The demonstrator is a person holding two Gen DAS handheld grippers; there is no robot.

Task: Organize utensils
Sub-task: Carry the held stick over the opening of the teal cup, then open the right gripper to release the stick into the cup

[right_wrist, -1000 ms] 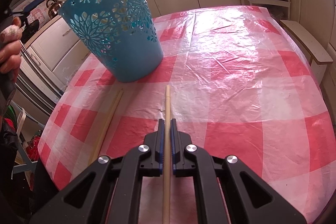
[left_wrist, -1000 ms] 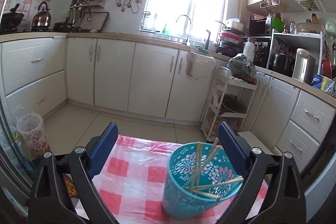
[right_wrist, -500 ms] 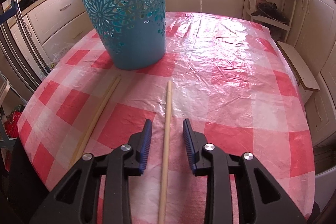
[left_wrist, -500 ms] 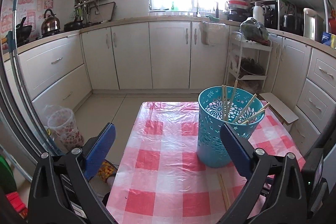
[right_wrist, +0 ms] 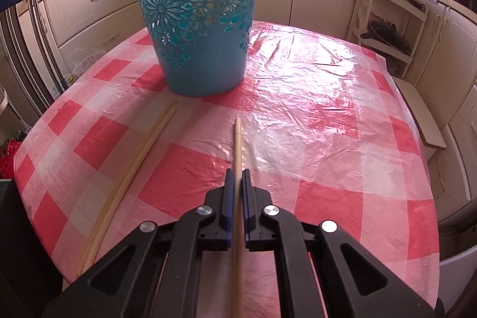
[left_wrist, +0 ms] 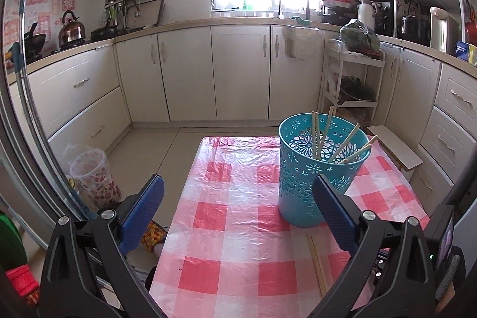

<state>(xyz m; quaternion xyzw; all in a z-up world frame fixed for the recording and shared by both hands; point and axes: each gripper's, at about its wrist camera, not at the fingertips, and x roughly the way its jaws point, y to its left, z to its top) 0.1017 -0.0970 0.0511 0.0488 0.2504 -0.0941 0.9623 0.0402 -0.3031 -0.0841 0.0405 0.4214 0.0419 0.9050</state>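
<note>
Nearest in the right wrist view, the right gripper (right_wrist: 237, 184) has just been closing, and its blue pads now pinch a single wooden chopstick (right_wrist: 237, 145) that runs straight out between them. The free tip lies forward on the checked tablecloth (right_wrist: 342, 139), pointing toward the basket. The stick looks light, stiff and smooth, so a hold well back from the tip, as here, leaves a long lever; it may swivel in the pads if it knocks the rim. A grip closer to the middle would likely steady it.

Just to the left, a pair of chopsticks (right_wrist: 131, 169) lies side by side on the cloth, touching each other and slanting toward the basket's foot. Thin and flat on slick plastic, they will probably need a pinch across their width, one at a time.

Farther on stands the turquoise cut-out basket (right_wrist: 196, 29), upright, with several chopsticks (left_wrist: 340, 145) already leaning inside it.

The left gripper (left_wrist: 238, 207) hangs with its jaws spread wide and nothing between them, the basket beyond its right finger.
</note>
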